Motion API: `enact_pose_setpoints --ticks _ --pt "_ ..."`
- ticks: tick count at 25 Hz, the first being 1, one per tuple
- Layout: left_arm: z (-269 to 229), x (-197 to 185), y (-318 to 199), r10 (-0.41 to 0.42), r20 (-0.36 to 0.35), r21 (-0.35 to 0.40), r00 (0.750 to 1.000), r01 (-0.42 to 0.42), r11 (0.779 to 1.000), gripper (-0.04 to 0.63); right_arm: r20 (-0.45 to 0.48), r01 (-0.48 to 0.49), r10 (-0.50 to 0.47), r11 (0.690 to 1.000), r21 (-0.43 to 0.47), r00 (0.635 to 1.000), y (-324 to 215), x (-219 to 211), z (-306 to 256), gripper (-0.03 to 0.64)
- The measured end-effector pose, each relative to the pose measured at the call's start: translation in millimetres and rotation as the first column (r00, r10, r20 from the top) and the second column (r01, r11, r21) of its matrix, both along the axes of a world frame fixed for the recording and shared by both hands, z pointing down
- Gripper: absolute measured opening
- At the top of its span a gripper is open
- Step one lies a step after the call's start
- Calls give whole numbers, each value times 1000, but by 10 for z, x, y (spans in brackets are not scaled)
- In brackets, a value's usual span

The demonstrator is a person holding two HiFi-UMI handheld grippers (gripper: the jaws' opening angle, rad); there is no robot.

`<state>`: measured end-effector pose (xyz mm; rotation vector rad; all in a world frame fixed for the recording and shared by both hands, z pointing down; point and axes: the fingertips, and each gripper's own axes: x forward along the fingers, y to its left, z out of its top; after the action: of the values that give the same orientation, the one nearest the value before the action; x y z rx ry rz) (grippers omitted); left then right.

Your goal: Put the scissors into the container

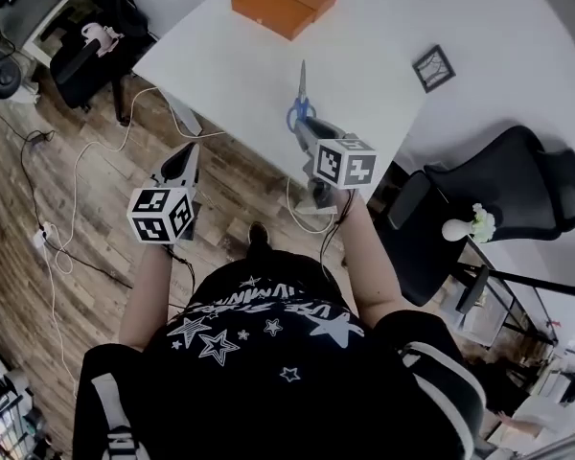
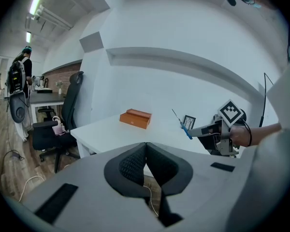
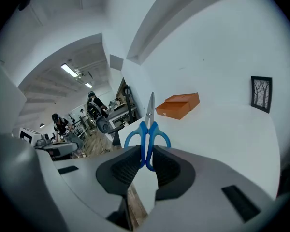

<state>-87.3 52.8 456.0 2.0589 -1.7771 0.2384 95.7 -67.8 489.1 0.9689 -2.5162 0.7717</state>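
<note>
Scissors (image 1: 301, 102) with blue handles and steel blades point away from me over the near part of the white table (image 1: 383, 27). My right gripper (image 1: 305, 134) is shut on their handles; in the right gripper view the blue loops (image 3: 147, 135) stick up between the dark pads and the blades point toward the orange container (image 3: 180, 105). That orange container (image 1: 286, 0) sits at the table's far edge, apart from the scissors. My left gripper (image 1: 184, 169) hangs off the table's left edge over the floor. Its jaws (image 2: 146, 148) are shut with nothing between them.
A small black picture frame (image 1: 433, 67) lies on the table to the right. A black office chair (image 1: 503, 190) stands right of the table, another chair (image 1: 91, 56) at far left. White cables (image 1: 77, 209) trail over the wooden floor.
</note>
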Motion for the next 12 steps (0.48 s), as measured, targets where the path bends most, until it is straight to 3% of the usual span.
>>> enact_pose_setpoints --ticks 12 --pt "-156 -48 -1035 21 27 26 999 -21 999 18 3 10 -10 1000 25 1000 -925 -46 -137 94"
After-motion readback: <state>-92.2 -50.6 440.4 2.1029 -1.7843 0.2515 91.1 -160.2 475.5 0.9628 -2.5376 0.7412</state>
